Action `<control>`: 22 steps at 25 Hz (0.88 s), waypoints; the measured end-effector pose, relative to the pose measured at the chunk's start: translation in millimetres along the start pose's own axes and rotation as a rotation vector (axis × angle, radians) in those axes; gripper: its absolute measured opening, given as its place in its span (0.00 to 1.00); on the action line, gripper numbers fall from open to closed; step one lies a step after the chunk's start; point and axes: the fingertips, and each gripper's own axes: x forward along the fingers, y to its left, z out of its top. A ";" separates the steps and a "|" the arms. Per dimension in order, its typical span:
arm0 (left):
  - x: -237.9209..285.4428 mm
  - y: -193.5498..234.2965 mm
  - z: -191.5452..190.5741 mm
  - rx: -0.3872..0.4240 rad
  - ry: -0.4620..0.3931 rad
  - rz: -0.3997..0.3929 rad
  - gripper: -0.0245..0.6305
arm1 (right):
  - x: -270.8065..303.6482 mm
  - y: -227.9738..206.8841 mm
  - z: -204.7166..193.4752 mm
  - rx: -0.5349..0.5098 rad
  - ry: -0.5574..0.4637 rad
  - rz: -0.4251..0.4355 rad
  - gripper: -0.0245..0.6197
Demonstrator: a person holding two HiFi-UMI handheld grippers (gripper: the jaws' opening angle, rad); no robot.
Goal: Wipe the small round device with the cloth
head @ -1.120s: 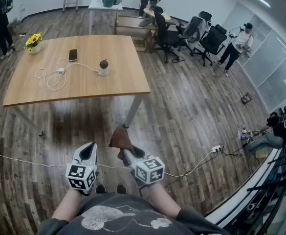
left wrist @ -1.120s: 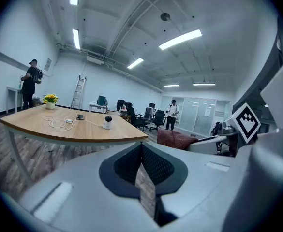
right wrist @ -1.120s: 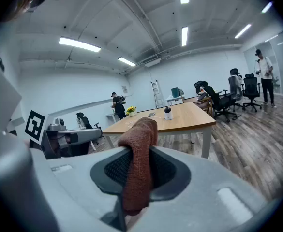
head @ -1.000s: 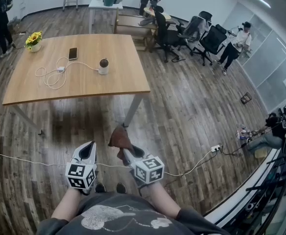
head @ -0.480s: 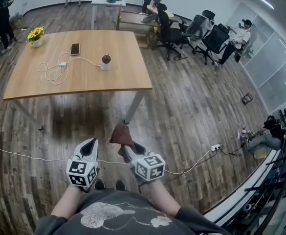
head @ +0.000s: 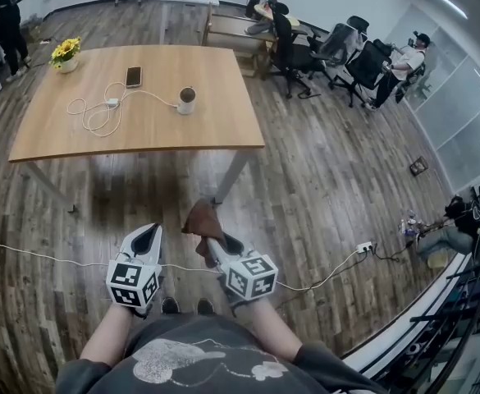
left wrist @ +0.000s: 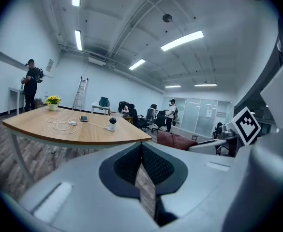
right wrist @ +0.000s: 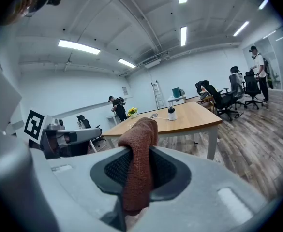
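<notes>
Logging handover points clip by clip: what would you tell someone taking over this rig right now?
Left hand-held gripper: shut, empty, held low in front of the person.
Right hand-held gripper: shut on the brown cloth, which sticks up out of its jaws.
Small round device: upright on the wooden table, across the floor, well apart from both grippers.
Done: cloth is in the grip.
Left: walk to the table and wipe the device; no contact with it yet.
</notes>
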 end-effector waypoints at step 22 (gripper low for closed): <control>73.9 59.8 10.5 -0.012 0.034 0.005 0.07 | 95.6 -35.8 37.6 -0.024 0.001 0.023 0.15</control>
